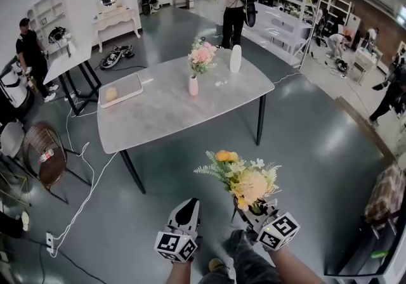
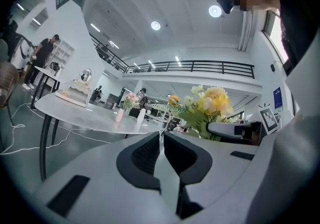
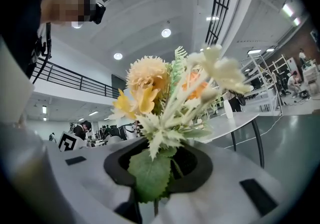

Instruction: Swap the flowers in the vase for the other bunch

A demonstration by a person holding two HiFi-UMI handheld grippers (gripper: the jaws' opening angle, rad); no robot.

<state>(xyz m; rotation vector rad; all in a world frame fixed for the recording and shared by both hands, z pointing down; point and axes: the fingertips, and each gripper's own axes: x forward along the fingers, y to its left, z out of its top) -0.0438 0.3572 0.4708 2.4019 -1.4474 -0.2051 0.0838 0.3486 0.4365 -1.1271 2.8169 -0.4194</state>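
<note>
A yellow and orange flower bunch (image 1: 243, 179) stands upright in my right gripper (image 1: 250, 210), whose jaws are shut on its stems, low in the head view and short of the table. In the right gripper view the bunch (image 3: 165, 93) fills the middle, with a green leaf over the jaws. My left gripper (image 1: 188, 205) is beside it on the left, shut and holding nothing; its pads (image 2: 150, 154) meet. On the grey table (image 1: 165, 115) a small pink vase (image 1: 193, 85) holds pink flowers (image 1: 202, 54). Vase and flowers are far off in the left gripper view (image 2: 120, 114).
A tall white vase (image 1: 235, 59) stands behind the pink one, and a white tray (image 1: 120, 90) with a small object lies at the table's left end. A wicker chair (image 1: 44, 153) and floor cables (image 1: 79, 203) are at left. People stand far off.
</note>
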